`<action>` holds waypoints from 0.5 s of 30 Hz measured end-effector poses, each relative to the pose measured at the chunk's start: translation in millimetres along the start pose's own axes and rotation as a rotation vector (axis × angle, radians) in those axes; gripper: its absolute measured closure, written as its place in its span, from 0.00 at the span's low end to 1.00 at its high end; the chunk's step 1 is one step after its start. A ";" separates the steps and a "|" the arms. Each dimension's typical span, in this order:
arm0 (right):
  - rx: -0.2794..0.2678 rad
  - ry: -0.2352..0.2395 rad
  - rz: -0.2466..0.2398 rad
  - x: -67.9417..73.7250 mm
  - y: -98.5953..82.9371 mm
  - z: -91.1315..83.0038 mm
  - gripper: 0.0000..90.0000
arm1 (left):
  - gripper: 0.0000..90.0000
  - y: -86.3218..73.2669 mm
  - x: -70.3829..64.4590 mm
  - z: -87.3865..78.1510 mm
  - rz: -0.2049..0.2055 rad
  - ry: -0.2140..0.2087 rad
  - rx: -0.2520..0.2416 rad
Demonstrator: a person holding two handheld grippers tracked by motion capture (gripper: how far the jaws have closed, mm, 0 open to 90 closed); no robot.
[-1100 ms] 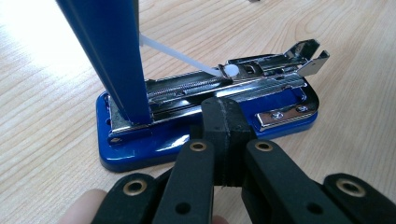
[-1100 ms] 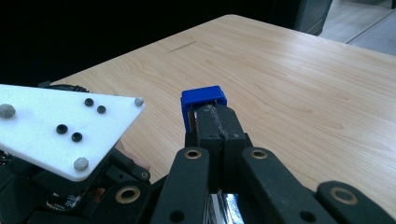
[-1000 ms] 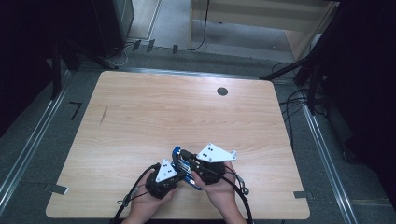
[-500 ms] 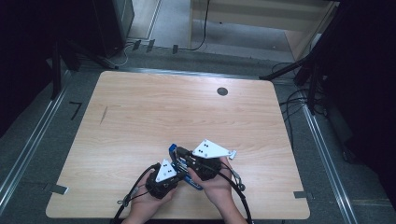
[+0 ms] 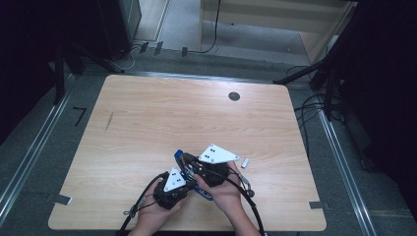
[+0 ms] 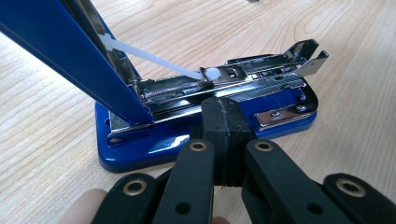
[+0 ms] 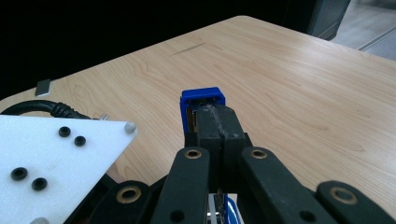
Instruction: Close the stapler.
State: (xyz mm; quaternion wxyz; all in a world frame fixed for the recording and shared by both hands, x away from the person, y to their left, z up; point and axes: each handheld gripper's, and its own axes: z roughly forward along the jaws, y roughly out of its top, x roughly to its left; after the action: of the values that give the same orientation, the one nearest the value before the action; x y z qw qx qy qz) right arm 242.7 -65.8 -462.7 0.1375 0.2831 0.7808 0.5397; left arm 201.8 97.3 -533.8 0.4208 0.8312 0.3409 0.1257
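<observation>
- Tabletop point(image 5: 147, 123) is light wood, mostly bare, with a small dark round spot point(image 5: 234, 96) near the far edge.
- Both hands sit at the near edge, close together, each holding a claw with a grey three-cornered plate on top.
- Blue stapler point(image 6: 205, 107) is between them near the front middle of the tabletop, base flat on the wood, blue top cover point(image 6: 70, 51) swung up and open so the shiny metal staple channel point(image 6: 233, 81) is exposed, with a white plastic pusher rod running into it.
- Right claw point(image 7: 217, 123) is clenched on the raised blue cover's tip, jaws pressed tight on it.
- Left claw point(image 6: 227, 128) looks clamped shut on the side of the stapler's base, pads squeezed together right against the blue edge under the metal channel.
- Tiny white bit point(image 5: 244, 162) lies on the wood just right of the right claw; can't tell what it is.
</observation>
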 end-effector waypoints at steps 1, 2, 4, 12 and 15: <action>0.007 0.000 -0.004 0.2 0.1 0.8 1.00 | 1.00 0.0 0.0 0.0 0.000 0.000 0.000; 0.008 -0.002 -0.008 0.5 0.1 1.8 1.00 | 1.00 0.0 0.0 0.0 0.000 -0.001 0.000; 0.018 -0.002 -0.009 1.1 0.1 4.1 1.00 | 1.00 0.0 0.0 0.1 0.000 -0.001 0.000; 0.043 0.016 -0.002 1.1 -2.3 14.3 1.00 | 1.00 0.0 0.3 0.0 0.002 -0.004 0.001; 0.045 0.022 0.000 0.3 -2.2 15.5 1.00 | 1.00 0.0 0.3 0.0 0.002 -0.004 0.001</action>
State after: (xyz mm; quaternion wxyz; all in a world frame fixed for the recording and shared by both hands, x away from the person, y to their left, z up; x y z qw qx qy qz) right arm 249.9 -54.4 -470.6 0.1224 0.2800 0.7944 0.5249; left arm 202.0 97.5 -533.9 0.4209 0.8320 0.3393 0.1245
